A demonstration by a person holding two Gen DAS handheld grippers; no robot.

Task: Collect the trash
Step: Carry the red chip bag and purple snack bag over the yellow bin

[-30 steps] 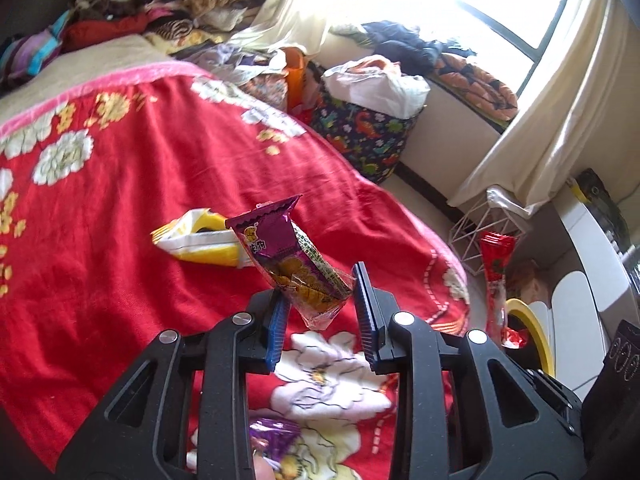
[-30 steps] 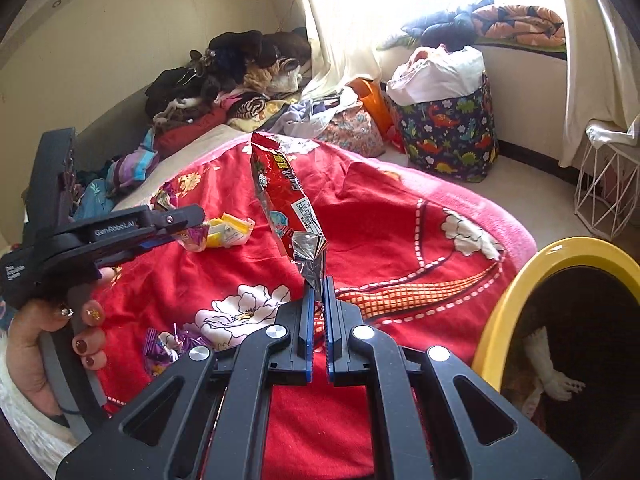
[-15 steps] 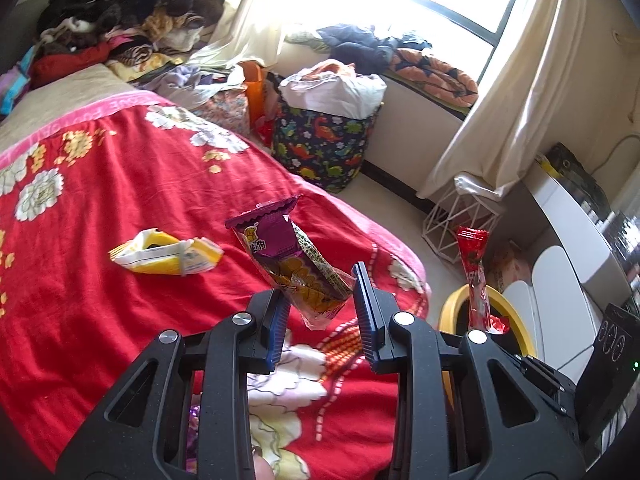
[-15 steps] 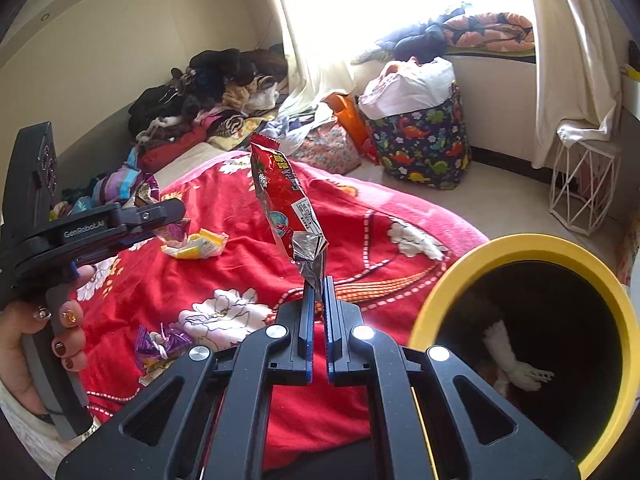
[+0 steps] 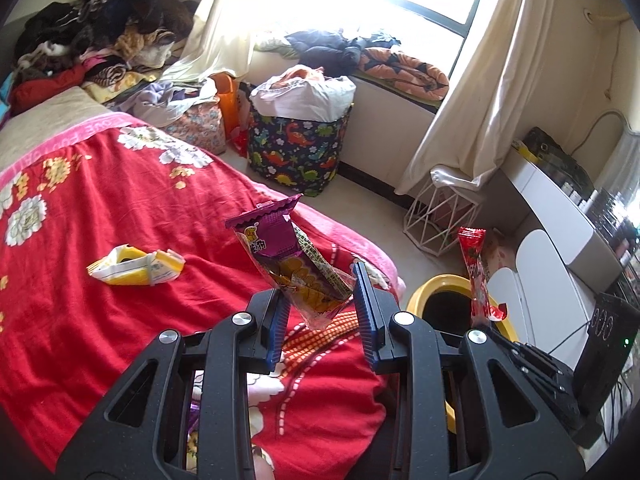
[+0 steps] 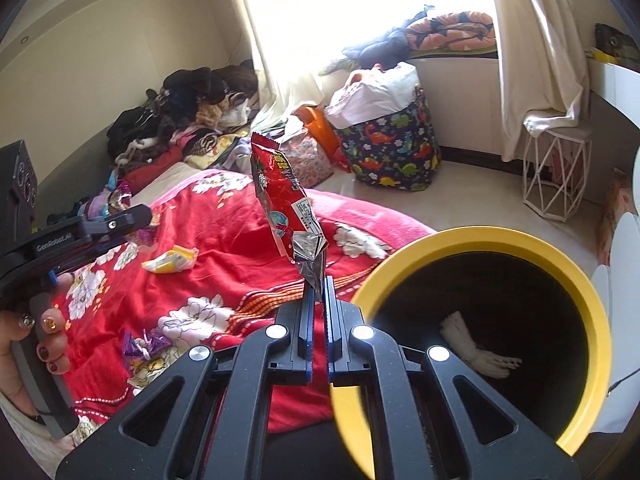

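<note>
My left gripper [image 5: 319, 280] is shut on a purple snack wrapper [image 5: 288, 256] and holds it upright above the red flowered blanket [image 5: 100, 208]. In the right wrist view my right gripper [image 6: 318, 282] is shut on the silver end of a red snack wrapper [image 6: 282, 196], just left of a yellow-rimmed black bin [image 6: 480, 236]. A white crumpled piece [image 6: 476, 344] lies inside the bin. The same bin [image 5: 440, 280] shows beyond the bed's edge in the left wrist view, with the red wrapper [image 5: 476, 276] over it. A yellow wrapper [image 5: 136, 268] and a small purple wrapper [image 6: 144, 346] lie on the blanket.
A dinosaur-print basket [image 5: 300, 148] stuffed with white bags stands on the floor by the window. A white wire stool [image 5: 440, 216] sits under the curtain. Clothes are piled [image 5: 100, 32] at the bed's far end. A white desk [image 5: 560, 216] runs along the right.
Both grippers have swung right with their wrappers, away from the bed's middle. The yellow-rimmed bin has come much further into both views. Neither grip has changed.
</note>
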